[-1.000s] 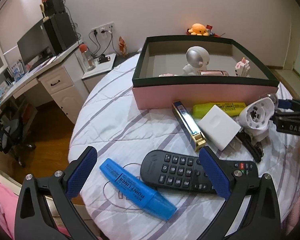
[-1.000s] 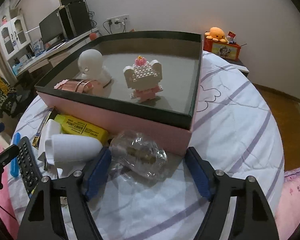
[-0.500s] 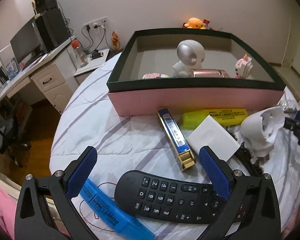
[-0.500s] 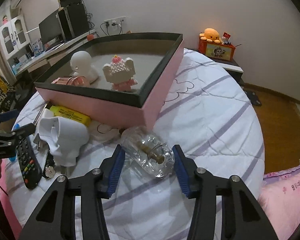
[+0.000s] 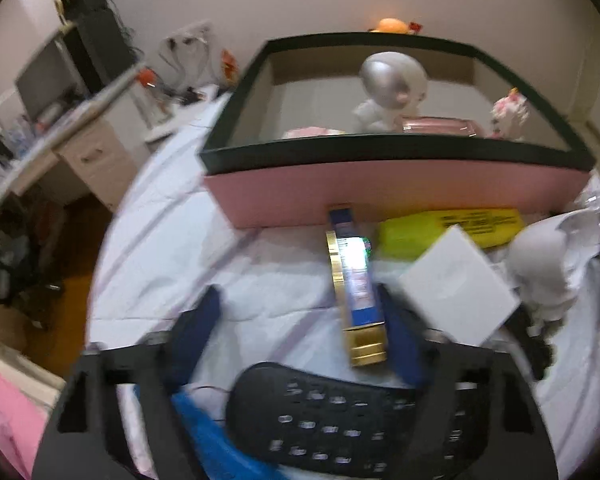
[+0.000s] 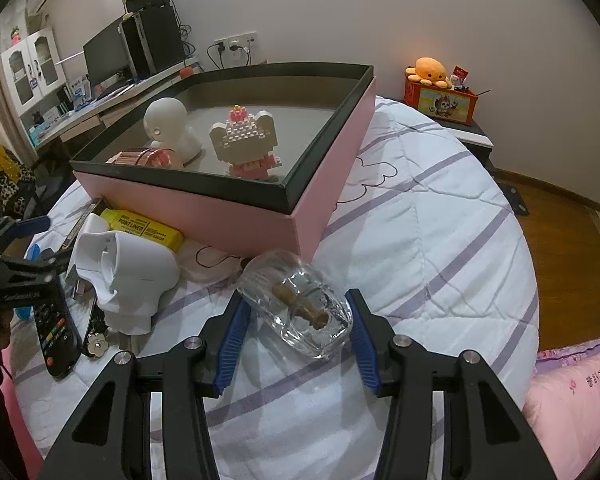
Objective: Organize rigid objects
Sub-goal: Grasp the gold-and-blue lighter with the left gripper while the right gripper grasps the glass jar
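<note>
A blue and gold bar [image 5: 356, 292] lies on the striped quilt in front of the pink box [image 5: 380, 196]. My left gripper [image 5: 298, 300] straddles the bar with its jaws closing. The right finger [image 5: 400, 336] is beside the bar and the left finger [image 5: 200, 328] stands well apart from it. This view is blurred. In the right wrist view my right gripper [image 6: 296, 320] is shut on a clear glass bottle [image 6: 296, 300] with a brown stopper inside, lying near the corner of the pink box [image 6: 236, 216].
The box holds a white round-headed figure [image 6: 168, 124], a block figure [image 6: 244, 140] and a pink item. In front lie a yellow highlighter [image 5: 460, 224], white flat box [image 5: 456, 292], white plastic piece [image 6: 128, 268], black remote [image 5: 340, 416] and blue highlighter [image 5: 204, 432]. The bed edge is close on the left.
My left gripper moved forward over the remote and its jaws narrowed around the blue and gold bar. My right gripper closed on the glass bottle and has held still since.
</note>
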